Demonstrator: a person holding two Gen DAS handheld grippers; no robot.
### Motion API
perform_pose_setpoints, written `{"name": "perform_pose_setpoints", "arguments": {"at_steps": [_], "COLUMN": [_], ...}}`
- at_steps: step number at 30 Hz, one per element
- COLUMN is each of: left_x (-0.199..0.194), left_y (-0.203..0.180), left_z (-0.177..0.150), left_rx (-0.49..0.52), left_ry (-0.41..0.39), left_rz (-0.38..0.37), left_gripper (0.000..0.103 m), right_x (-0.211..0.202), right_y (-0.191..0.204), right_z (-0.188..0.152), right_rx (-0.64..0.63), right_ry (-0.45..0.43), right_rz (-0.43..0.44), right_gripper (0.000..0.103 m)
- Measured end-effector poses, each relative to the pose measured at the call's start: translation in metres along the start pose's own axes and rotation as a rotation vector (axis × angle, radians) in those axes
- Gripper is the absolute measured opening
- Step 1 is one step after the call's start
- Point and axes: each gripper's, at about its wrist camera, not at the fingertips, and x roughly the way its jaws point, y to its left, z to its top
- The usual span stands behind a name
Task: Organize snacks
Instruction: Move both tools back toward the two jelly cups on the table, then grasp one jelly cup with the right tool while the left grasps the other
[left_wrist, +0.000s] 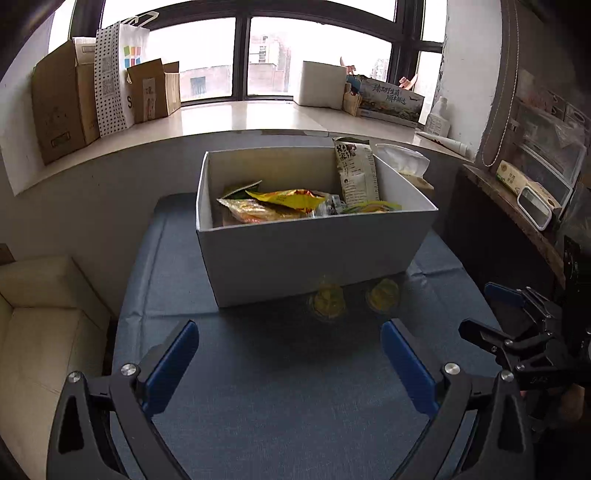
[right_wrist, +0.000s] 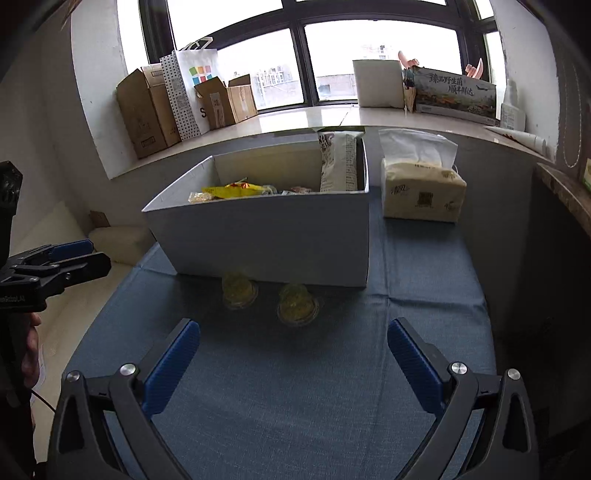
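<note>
A white box (left_wrist: 306, 254) stands on the blue tablecloth (left_wrist: 280, 398) and holds several snack packets, among them a yellow one (left_wrist: 291, 197). A tall white packet (left_wrist: 356, 173) stands upright in its far right corner. Two clear cups with yellow filling (left_wrist: 327, 302) (left_wrist: 382, 295) sit on the cloth against the box's front wall. My left gripper (left_wrist: 290, 332) is open and empty, just short of the cups. My right gripper (right_wrist: 293, 328) is also open and empty, with the cups (right_wrist: 239, 291) (right_wrist: 298, 304) in front of it. Each gripper shows in the other's view (left_wrist: 484, 312) (right_wrist: 88, 254).
A tissue pack (right_wrist: 421, 192) lies to the right of the box (right_wrist: 258, 236). Cardboard boxes (left_wrist: 59, 103) and a paper bag (left_wrist: 118, 74) line the windowsill behind. A cream sofa (left_wrist: 40, 317) is on the left. A dark shelf (left_wrist: 517, 214) runs along the right.
</note>
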Motion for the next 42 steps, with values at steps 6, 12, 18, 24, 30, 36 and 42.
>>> {"name": "perform_pose_setpoints", "arguments": {"at_steps": [6,12,18,24,30,36,42], "left_x": [0.015,0.025,0.028,0.033,0.042,0.068,0.111], "left_y": [0.003,0.006,0.008,0.004,-0.004,-0.022,-0.044], "left_z": [-0.028,-0.032,-0.033,-0.032,-0.025,-0.009,0.010], "left_rx": [-0.036,-0.052,-0.058,-0.040,-0.013,0.021,0.041], "left_ry": [0.068,0.080,0.080,0.080,0.079,0.096,0.100], "left_rz": [0.032,0.040,0.027,0.031,0.014,0.011,0.078], "left_gripper": [0.101,0.101,0.101,0.101,0.101,0.101,0.101], "right_x": [0.034,0.075,0.112,0.130,0.112,0.061,0.011], "right_y": [0.006,-0.001,-0.004,-0.001,-0.002,0.000,-0.009], "right_z": [-0.014,0.004,0.019,0.021,0.019,0.011,0.000], "right_rx": [-0.035,0.015,0.013,-0.023,-0.024,-0.030,-0.011], "right_ry": [0.059,0.080,0.116,0.162,0.132,0.056,-0.007], "right_rz": [-0.042,-0.032,-0.036,-0.051,-0.023,0.005,0.006], "right_gripper": [0.103,0.103,0.096,0.040,0.040,0.040,0.040]}}
